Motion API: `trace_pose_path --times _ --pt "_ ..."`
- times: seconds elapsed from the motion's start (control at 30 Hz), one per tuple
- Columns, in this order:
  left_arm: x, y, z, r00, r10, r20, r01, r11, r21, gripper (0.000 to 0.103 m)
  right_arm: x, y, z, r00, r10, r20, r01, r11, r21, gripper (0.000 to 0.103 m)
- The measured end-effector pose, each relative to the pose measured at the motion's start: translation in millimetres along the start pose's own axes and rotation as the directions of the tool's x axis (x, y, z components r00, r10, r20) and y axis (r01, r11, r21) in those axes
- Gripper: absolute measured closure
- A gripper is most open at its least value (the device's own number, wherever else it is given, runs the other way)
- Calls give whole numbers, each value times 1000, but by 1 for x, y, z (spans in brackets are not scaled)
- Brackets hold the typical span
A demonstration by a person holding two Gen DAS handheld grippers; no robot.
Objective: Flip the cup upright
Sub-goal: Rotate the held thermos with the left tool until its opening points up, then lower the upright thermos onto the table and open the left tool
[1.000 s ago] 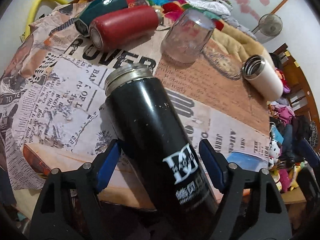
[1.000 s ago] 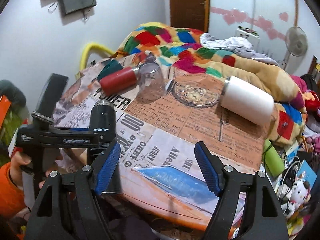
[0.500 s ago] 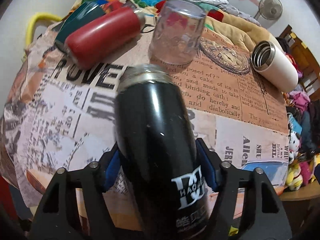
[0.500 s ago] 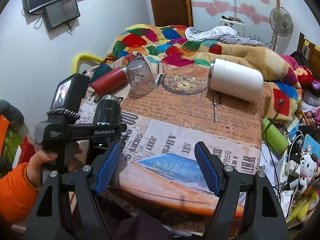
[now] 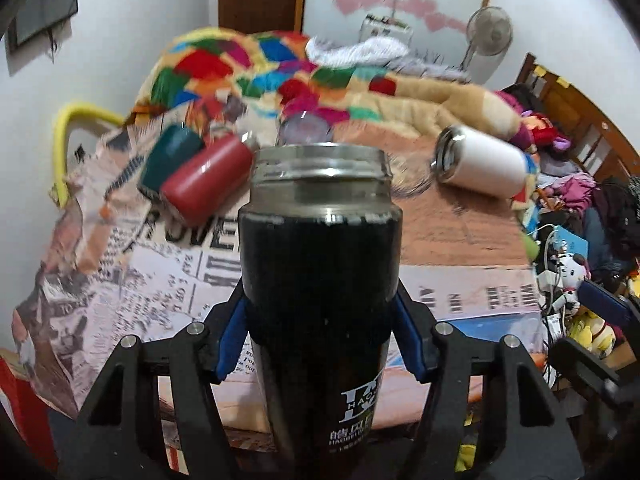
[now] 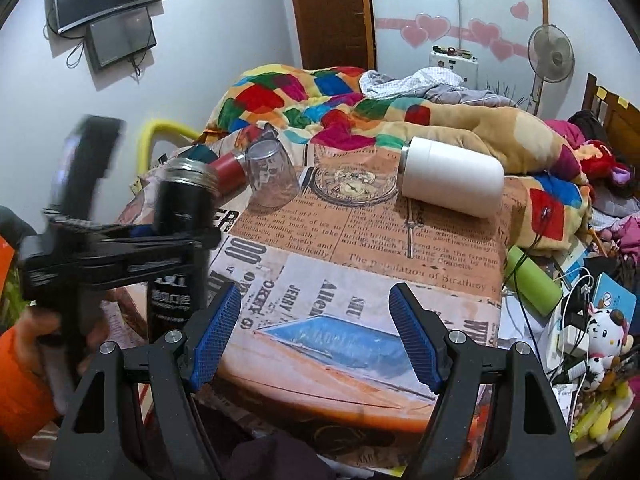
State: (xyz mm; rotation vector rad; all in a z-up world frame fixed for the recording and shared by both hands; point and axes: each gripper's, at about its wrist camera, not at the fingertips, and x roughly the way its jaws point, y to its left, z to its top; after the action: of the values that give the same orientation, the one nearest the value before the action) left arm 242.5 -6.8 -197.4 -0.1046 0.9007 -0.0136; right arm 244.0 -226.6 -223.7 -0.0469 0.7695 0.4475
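My left gripper (image 5: 320, 340) is shut on a black flask (image 5: 320, 280) with a steel threaded mouth. It holds the flask nearly upright, mouth up, at the table's near left edge. The flask (image 6: 180, 236) and the left gripper (image 6: 120, 248) also show at the left of the right wrist view. My right gripper (image 6: 316, 332) is open and empty above the table's front edge. A clear glass (image 6: 272, 176) stands mouth down at the back. A white flask (image 6: 452, 188) lies on its side at the back right; it also shows in the left wrist view (image 5: 480, 164).
A red flask (image 5: 204, 180) and a dark green one (image 5: 168, 156) lie on their sides at the back left. The table (image 6: 360, 264) wears a newspaper-print cloth. A bed with a colourful quilt (image 6: 304, 100) lies behind. Clutter and toys (image 6: 600, 328) sit right.
My left gripper closed on the black flask and tipped it from leaning to nearly upright. The right gripper drew back slightly and stayed open.
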Motion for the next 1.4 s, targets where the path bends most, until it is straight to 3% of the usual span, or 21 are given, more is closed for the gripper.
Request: trace_pose_path --times 0.27,0.43,0.63,1.13,1.4 --pt "-26 -21 21 995 -46 93 42 998 47 39 -2 -7 2 1000 -20 18 20 1000 12 29" --pt "-23 -34 51 988 -34 153 22 997 80 39 1 -16 6 999 -33 23 32 999 36 29" --pt "-4 -46 77 985 -35 166 16 994 112 39 6 -27 8 999 -42 21 41 997 61 29" --pt "29 -60 70 993 -39 113 21 988 154 39 10 -34 5 998 -54 13 53 996 65 29" --pt "3 -68 70 984 -27 176 -10 979 205 38 1 -32 7 998 -63 29 61 996 64 29"
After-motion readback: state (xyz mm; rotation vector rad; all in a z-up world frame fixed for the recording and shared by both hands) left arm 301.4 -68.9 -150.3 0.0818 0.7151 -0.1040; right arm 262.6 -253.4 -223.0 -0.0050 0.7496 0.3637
